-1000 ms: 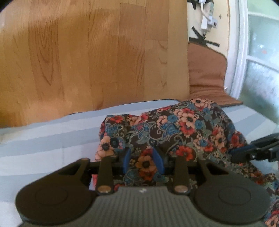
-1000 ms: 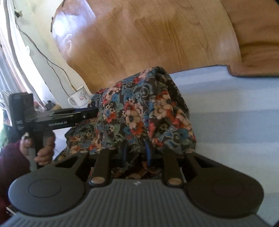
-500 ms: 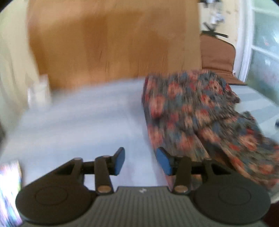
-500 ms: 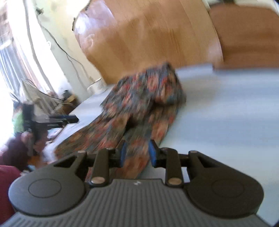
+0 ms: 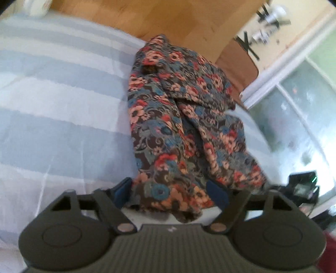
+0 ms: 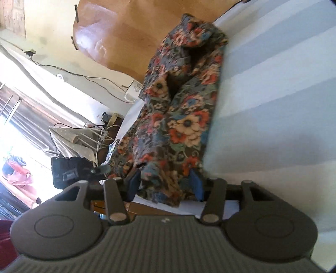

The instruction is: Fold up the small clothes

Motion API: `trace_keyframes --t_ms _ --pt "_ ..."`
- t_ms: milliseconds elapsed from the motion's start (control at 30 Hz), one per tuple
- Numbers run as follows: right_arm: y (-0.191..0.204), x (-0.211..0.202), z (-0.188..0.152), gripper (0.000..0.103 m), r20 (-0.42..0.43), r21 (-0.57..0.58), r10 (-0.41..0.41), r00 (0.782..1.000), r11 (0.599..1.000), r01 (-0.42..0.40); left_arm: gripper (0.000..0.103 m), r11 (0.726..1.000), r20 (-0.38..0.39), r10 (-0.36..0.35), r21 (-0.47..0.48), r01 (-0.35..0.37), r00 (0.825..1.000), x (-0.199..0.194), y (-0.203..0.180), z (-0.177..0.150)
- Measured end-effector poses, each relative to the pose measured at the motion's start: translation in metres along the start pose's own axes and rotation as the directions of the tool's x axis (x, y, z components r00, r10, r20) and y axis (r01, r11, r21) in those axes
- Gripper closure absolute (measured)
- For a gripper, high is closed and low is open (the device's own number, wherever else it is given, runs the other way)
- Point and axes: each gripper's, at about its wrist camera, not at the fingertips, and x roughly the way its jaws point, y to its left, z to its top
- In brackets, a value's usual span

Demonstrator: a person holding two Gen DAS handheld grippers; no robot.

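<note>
In my left wrist view the floral garment (image 5: 180,126) lies in a long rumpled strip down the middle of the frame on the blue-and-white striped bed sheet (image 5: 52,117), its far end toward the wooden headboard (image 5: 189,19) at the top. My left gripper (image 5: 171,192) has just been opening its jaws; they stand about half open, the near hem of the cloth lying between the blue pads without being pinched. In the right wrist view the garment (image 6: 182,117) runs from upper centre down to my right gripper (image 6: 166,184), whose jaws have also just been opening and sit apart around the hem, holding nothing. A mug (image 6: 133,92) shows at the left of the cloth.
</note>
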Motion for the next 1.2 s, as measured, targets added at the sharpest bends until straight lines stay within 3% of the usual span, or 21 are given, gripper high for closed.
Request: trace_keyframes --t_ms 33,67,133,200,333,433,533,600,667,733,800,867,1033,1100,1133,1167,1200 --pt "0.002 0.007 0.002 0.057 -0.015 -0.004 0.005 1.000 1.000 -0.005 0.067 0.999 -0.002 0.030 0.028 -0.030 1.000 0.002 -0.006 -0.001" --pt "0.004 0.015 0.003 0.070 -0.030 -0.006 -0.005 1.000 1.000 0.005 0.077 0.999 -0.015 0.039 0.032 -0.039 0.999 0.004 -0.008 -0.001" --pt "0.009 0.026 0.005 0.079 -0.055 -0.016 -0.024 0.998 1.000 0.023 0.088 1.000 -0.036 0.022 0.013 -0.022 0.999 0.005 -0.010 0.005" --pt "0.022 0.028 0.015 0.083 -0.060 -0.061 -0.011 0.998 0.998 0.008 0.089 1.000 -0.018 -0.012 0.013 0.013 1.000 -0.005 -0.017 0.013" --pt "0.058 0.018 0.049 0.084 0.009 -0.167 0.067 0.998 0.984 -0.065 0.089 0.993 0.119 -0.117 0.038 0.114 0.986 -0.033 -0.038 0.053" --pt "0.082 0.019 0.099 0.084 0.100 -0.225 0.100 0.990 0.972 -0.075 0.089 0.988 0.182 -0.141 0.081 0.128 0.973 -0.030 -0.056 0.102" --pt "0.088 0.034 0.156 0.085 0.186 -0.225 0.071 0.980 0.974 -0.028 0.088 0.987 0.227 -0.136 0.113 0.113 0.964 -0.012 -0.067 0.160" --pt "0.081 0.051 0.197 0.085 0.233 -0.179 0.021 0.972 0.984 0.021 0.088 0.990 0.226 -0.130 0.079 0.115 0.965 0.013 -0.064 0.202" --pt "0.062 0.074 0.235 0.084 0.275 -0.102 -0.074 0.959 0.989 0.105 0.085 0.998 0.220 -0.056 0.017 0.053 0.974 0.046 -0.052 0.240" --pt "0.022 0.099 0.264 0.084 0.271 0.056 -0.171 0.947 0.985 0.162 0.082 0.998 0.165 0.018 -0.070 -0.006 0.986 0.093 -0.027 0.270" --pt "-0.021 0.124 0.277 0.084 0.234 0.201 -0.218 0.947 0.964 0.173 0.082 0.987 0.090 0.066 -0.155 -0.052 0.994 0.137 0.001 0.283" --pt "-0.059 0.134 0.271 0.084 0.259 0.333 -0.169 0.951 0.940 0.077 0.081 0.971 0.091 0.053 -0.235 -0.031 0.994 0.159 0.026 0.282" --pt "-0.093 0.128 0.256 0.082 0.341 0.435 -0.022 0.940 0.890 -0.136 0.080 0.945 0.135 -0.049 -0.314 0.090 0.990 0.160 0.054 0.281" --pt "-0.092 0.119 0.251 0.069 0.409 0.458 -0.012 0.912 0.868 -0.193 0.080 0.942 0.135 -0.046 -0.324 0.088 0.990 0.160 0.055 0.282" --pt "-0.087 0.102 0.254 0.051 0.479 0.433 -0.022 0.878 0.876 -0.214 0.080 0.945 0.133 -0.035 -0.319 0.076 0.990 0.160 0.052 0.282" --pt "-0.079 0.086 0.251 0.045 0.555 0.391 -0.023 0.832 0.890 -0.236 0.080 0.947 0.133 -0.029 -0.313 0.070 0.991 0.159 0.051 0.282" --pt "-0.072 0.069 0.249 0.045 0.618 0.345 -0.009 0.786 0.902 -0.261 0.080 0.950 0.134 -0.024 -0.307 0.065 0.991 0.158 0.049 0.279"
